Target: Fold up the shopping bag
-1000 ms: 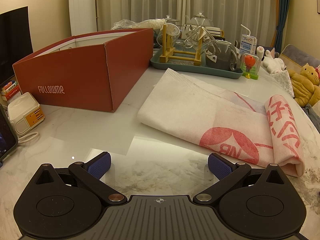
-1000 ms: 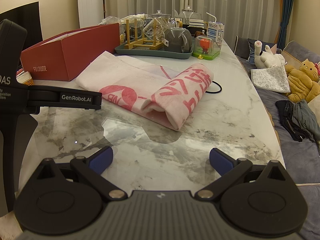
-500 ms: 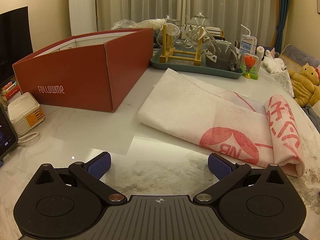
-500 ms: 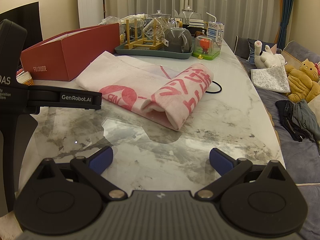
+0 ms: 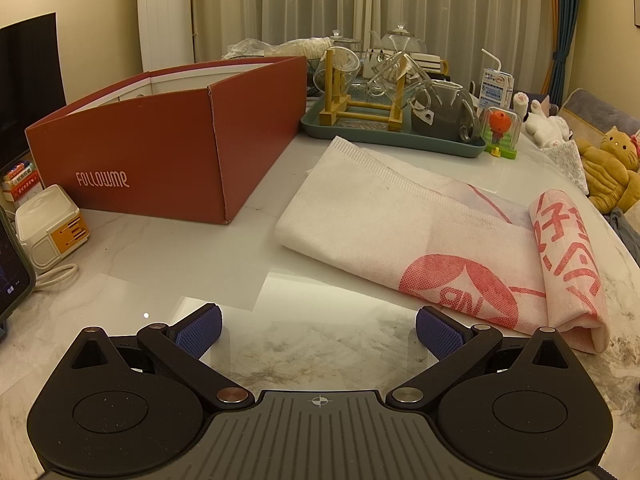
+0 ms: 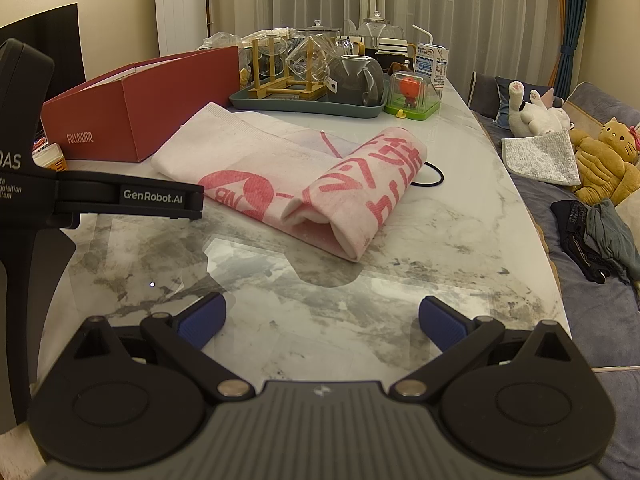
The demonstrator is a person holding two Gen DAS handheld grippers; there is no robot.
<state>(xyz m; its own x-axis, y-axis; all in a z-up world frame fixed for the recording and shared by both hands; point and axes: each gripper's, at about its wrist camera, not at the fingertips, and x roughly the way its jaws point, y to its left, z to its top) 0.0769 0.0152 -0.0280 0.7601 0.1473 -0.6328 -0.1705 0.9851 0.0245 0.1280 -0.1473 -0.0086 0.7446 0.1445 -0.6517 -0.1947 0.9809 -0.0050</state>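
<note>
Nothing moved since before; the shopping bag (image 5: 432,236) stayed half rolled on the counter (image 5: 168,264); both grippers' jaws stayed wide open, holding nothing.

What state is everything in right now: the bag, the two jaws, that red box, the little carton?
shopping bag: flat on the table, right end rolled over, held by nothing
left gripper: jaws open, empty
right gripper: jaws open, empty
red box: open, no lid
drink carton: upright, straw in
</note>
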